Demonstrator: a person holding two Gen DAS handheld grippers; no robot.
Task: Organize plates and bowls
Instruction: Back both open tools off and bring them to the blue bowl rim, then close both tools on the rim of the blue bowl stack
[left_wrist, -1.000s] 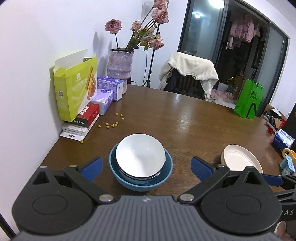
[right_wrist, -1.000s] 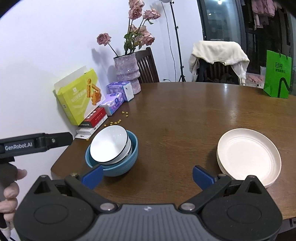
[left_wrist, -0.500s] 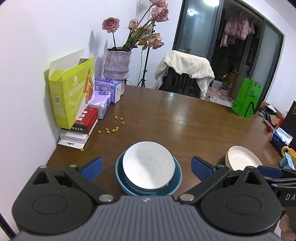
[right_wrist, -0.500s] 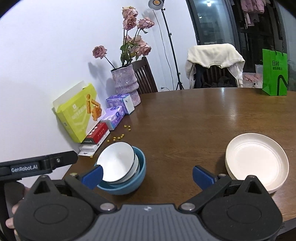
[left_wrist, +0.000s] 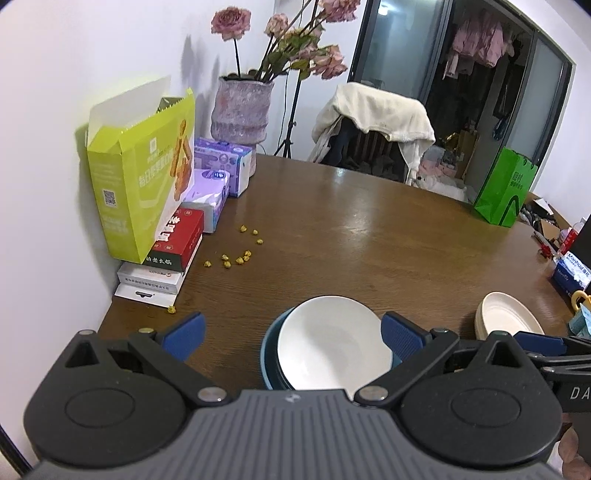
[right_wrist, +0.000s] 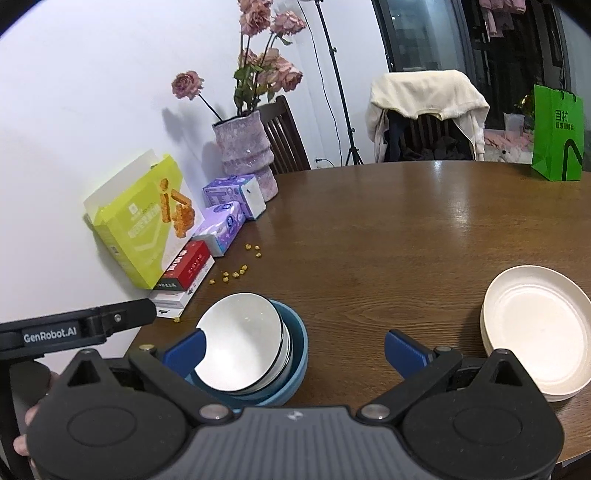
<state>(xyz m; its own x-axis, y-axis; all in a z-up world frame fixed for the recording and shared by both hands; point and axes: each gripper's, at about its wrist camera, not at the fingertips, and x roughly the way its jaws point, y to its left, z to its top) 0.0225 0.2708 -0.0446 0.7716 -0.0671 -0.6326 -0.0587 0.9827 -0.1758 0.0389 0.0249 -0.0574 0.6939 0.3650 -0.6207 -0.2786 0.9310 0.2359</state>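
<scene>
A white bowl (left_wrist: 332, 345) sits tilted inside a blue bowl (left_wrist: 266, 354) near the table's front edge; both also show in the right wrist view, white bowl (right_wrist: 238, 343) and blue bowl (right_wrist: 297, 354). A stack of cream plates (right_wrist: 535, 328) lies at the right, seen small in the left wrist view as cream plates (left_wrist: 508, 319). My left gripper (left_wrist: 291, 332) is open above and behind the bowls, holding nothing. My right gripper (right_wrist: 293, 349) is open too, between bowls and plates, with nothing between its fingers.
Along the wall stand a yellow-green box (left_wrist: 142, 184), red and white boxes (left_wrist: 177, 240), purple tissue packs (left_wrist: 221, 173) and a vase of roses (left_wrist: 242, 110). Yellow crumbs (left_wrist: 240, 251) dot the wooden table (left_wrist: 369, 240). A green bag (left_wrist: 504, 188) and a draped chair (left_wrist: 373, 125) lie beyond.
Both grippers have pulled back and risen from the table; the bowls and plates now sit lower and nearer in each view. The dishes themselves have not moved.
</scene>
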